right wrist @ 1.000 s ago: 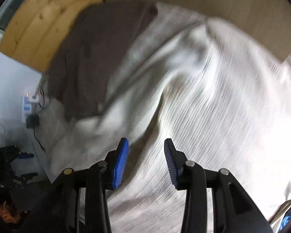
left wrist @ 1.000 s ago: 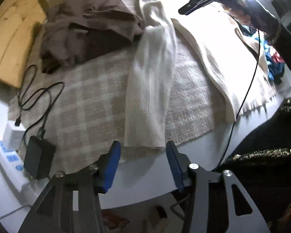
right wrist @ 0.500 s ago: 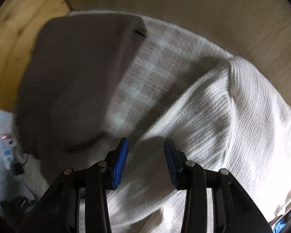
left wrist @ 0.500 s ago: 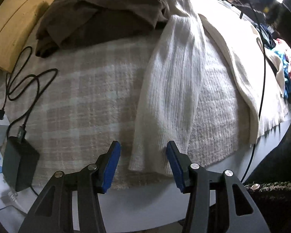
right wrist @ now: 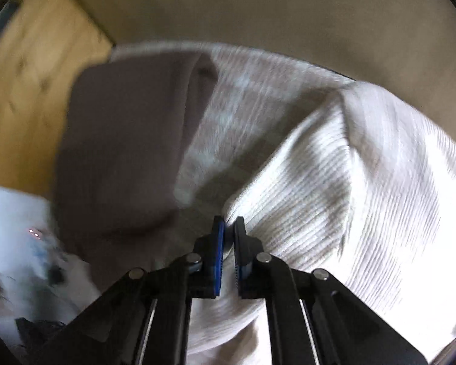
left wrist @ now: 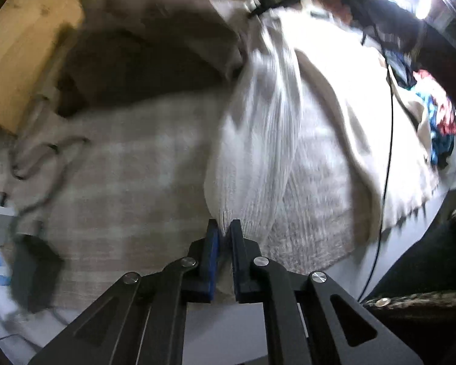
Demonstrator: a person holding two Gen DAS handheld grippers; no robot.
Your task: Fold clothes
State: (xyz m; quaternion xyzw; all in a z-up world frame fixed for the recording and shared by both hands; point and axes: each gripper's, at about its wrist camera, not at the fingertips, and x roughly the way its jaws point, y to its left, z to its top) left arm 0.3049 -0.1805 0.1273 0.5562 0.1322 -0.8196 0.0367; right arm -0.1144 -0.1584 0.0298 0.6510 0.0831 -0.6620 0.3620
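Pinching the cuff end of a cream ribbed sweater (left wrist: 258,140), the left gripper (left wrist: 225,228) has its blue pads pressed together on the knit, with only a sliver of fabric between them. The sleeve runs from that near cuff away toward the far side, where it meets the body of the garment spread to the right. The sweater lies on a beige plaid blanket (left wrist: 130,182) that covers the white table (left wrist: 228,316). At the far left of the blanket sits a heap of brown clothes (left wrist: 143,60), blurred in this view. A black cable (left wrist: 386,152) hangs across the right part of the sweater, and a dark power adapter (left wrist: 33,270) rests at the near left edge.

In the right wrist view, the right gripper (right wrist: 227,225) is likewise clamped tight, its pads biting a fold of the same sweater (right wrist: 334,182) near where the sleeve joins the body. The brown clothes (right wrist: 124,152) lie just to the left of it, with a strip of plaid blanket (right wrist: 222,121) between them.
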